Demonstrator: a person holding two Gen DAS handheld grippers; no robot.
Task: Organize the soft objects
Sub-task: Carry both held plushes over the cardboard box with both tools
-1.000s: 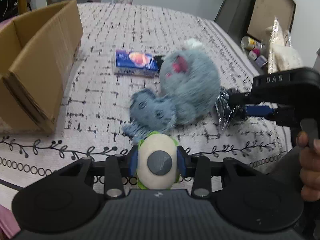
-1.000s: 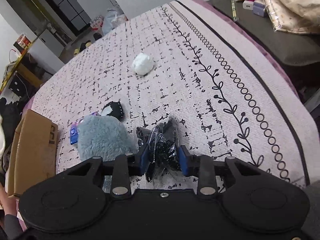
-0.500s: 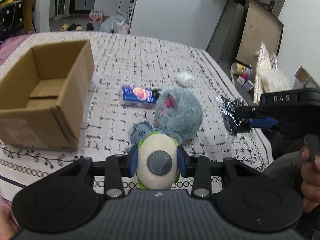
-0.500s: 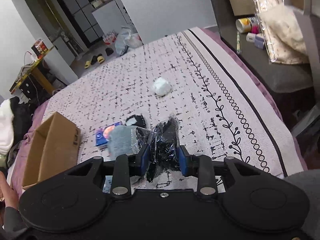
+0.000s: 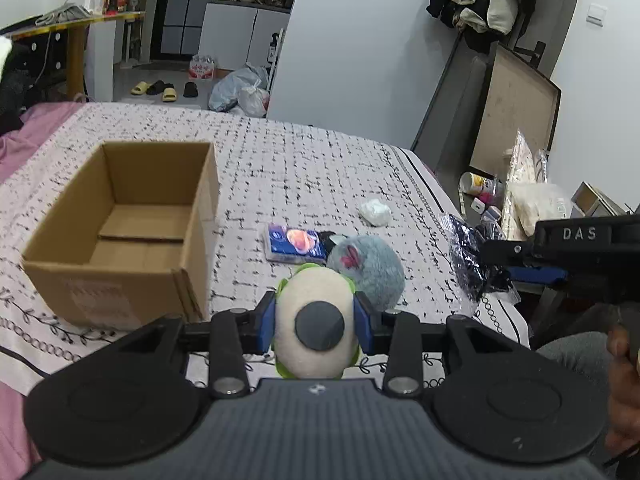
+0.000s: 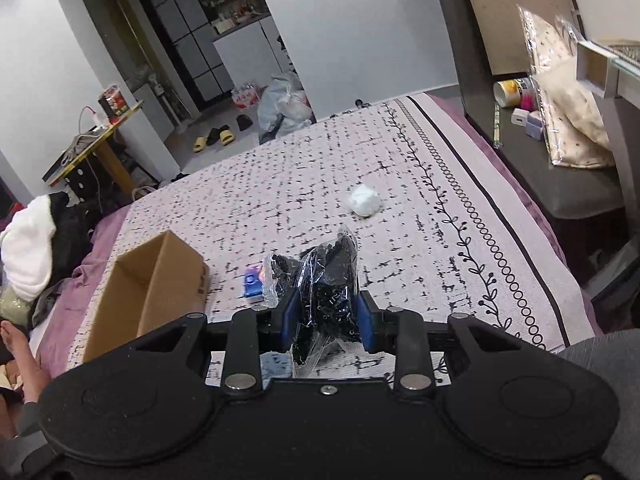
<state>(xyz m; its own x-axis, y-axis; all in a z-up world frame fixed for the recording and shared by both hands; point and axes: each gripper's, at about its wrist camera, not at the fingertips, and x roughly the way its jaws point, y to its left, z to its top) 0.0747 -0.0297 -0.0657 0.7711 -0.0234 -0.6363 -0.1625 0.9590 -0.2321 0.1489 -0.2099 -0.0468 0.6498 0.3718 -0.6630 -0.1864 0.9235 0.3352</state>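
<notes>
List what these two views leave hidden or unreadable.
- Left wrist view: the cream plush toy covers the near side of the grey furry plush.
- Right wrist view: the clear bag of black items hides most of the blue packet; the bag's contents are unidentifiable.
- Both views: print on the cardboard box is too small.

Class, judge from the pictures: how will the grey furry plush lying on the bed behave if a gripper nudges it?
The grey furry plush looks rounded, so it may roll or rock rather than slide. Its fluffy pile suggests it is soft and probably light, and the bedspread should slow it quickly.
</notes>
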